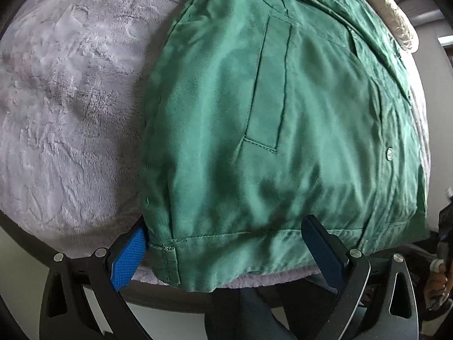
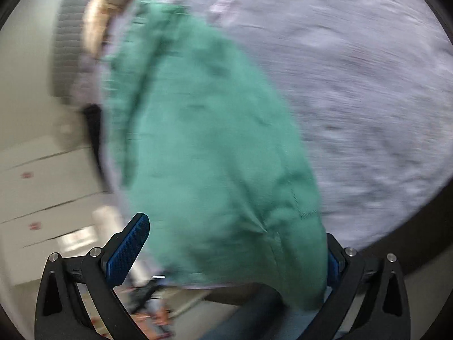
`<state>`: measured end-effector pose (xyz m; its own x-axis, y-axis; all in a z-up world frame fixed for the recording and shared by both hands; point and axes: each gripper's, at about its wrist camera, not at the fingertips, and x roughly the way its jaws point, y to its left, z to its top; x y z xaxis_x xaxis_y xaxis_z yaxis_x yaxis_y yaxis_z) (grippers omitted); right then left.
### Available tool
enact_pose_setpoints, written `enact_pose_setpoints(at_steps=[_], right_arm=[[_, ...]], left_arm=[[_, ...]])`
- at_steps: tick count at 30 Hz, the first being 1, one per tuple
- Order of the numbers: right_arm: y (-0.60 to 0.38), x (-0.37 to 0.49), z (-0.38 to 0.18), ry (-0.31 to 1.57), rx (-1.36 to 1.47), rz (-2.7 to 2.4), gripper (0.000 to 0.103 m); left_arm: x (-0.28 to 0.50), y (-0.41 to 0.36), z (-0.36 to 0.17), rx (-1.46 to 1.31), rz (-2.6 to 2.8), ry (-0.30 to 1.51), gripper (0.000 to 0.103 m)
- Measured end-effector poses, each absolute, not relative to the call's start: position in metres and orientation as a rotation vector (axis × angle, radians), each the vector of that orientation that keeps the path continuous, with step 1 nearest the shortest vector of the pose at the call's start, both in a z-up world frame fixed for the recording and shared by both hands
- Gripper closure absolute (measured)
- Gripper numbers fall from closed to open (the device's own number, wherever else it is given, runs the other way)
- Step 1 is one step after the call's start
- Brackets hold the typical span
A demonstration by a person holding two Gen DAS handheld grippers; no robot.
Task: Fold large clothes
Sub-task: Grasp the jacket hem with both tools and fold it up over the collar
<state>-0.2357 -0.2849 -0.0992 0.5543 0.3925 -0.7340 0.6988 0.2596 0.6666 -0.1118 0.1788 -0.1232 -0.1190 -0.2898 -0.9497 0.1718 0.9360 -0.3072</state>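
Green twill fills both wrist views: the jacket lies on a grey fleece blanket, already narrowed into a long panel, I judge, since no sleeve shows, with its collar end far off toward twelve o'clock and its hem toward me at six.

My left gripper sits at that hem with its fingers spread wide, the blue pad just outside the hem's corner at seven o'clock and the other finger lying over the band near five. Nothing is pinched between them that I can see. I read this placing as a straddle of the hem's corner, so a close would catch the doubled edge and not a single layer.

From the right wrist the picture is smeared by motion, so detail is poor. My right gripper also stands wide; the jacket hangs down between its fingers and past the right one, and I cannot tell whether cloth touches either pad. The blanket spreads from one to four o'clock.

A cream knitted thing lies just beyond the collar at one o'clock.

Both grippers low at the near edge suggests the hem is to be lifted and carried toward the collar. My worry is slippery cloth sliding loose.
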Motion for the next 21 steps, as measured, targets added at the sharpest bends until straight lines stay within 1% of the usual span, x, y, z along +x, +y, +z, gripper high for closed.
enact_pose_setpoints(at_steps=[2, 4, 9, 11, 13, 14, 15, 16, 17, 18, 19, 21], right_arm=[[-0.283, -0.229, -0.091, 0.959, 1.403, -0.185, 0.000], [-0.282, -0.225, -0.091, 0.936, 1.419, -0.155, 0.000], [-0.279, -0.227, -0.115, 1.060, 1.389, -0.254, 0.000], [-0.277, -0.231, -0.122, 1.071, 1.399, -0.268, 0.000], [-0.276, -0.232, -0.121, 1.065, 1.392, -0.280, 0.001], [-0.275, -0.232, -0.119, 1.065, 1.384, -0.281, 0.004], [-0.274, -0.231, -0.119, 1.071, 1.378, -0.279, 0.008], [-0.272, -0.229, -0.119, 1.096, 1.358, -0.291, 0.030], [-0.272, -0.229, -0.118, 1.119, 1.339, -0.298, 0.065], [-0.271, -0.228, -0.119, 1.145, 1.319, -0.305, 0.079], [-0.271, -0.229, -0.119, 1.157, 1.311, -0.308, 0.091], [-0.272, -0.233, -0.115, 1.105, 1.356, -0.259, 0.092]], left_arm=[[-0.118, 0.179, -0.118, -0.096, -0.410, 1.641, 0.001], [-0.120, 0.179, -0.118, -0.093, -0.417, 1.650, 0.001], [-0.119, 0.185, -0.136, -0.073, -0.410, 1.684, 0.001], [-0.120, 0.184, -0.134, -0.067, -0.407, 1.671, 0.001], [-0.122, 0.181, -0.130, -0.065, -0.389, 1.646, 0.011], [-0.123, 0.184, -0.127, -0.059, -0.383, 1.638, 0.021], [-0.123, 0.186, -0.125, -0.061, -0.381, 1.628, 0.037], [-0.123, 0.190, -0.121, -0.067, -0.375, 1.615, 0.047], [-0.123, 0.195, -0.117, -0.085, -0.388, 1.614, 0.061], [-0.123, 0.199, -0.113, -0.120, -0.406, 1.611, 0.074], [-0.123, 0.202, -0.108, -0.144, -0.417, 1.609, 0.074], [-0.122, 0.208, -0.096, -0.176, -0.446, 1.596, 0.075]])
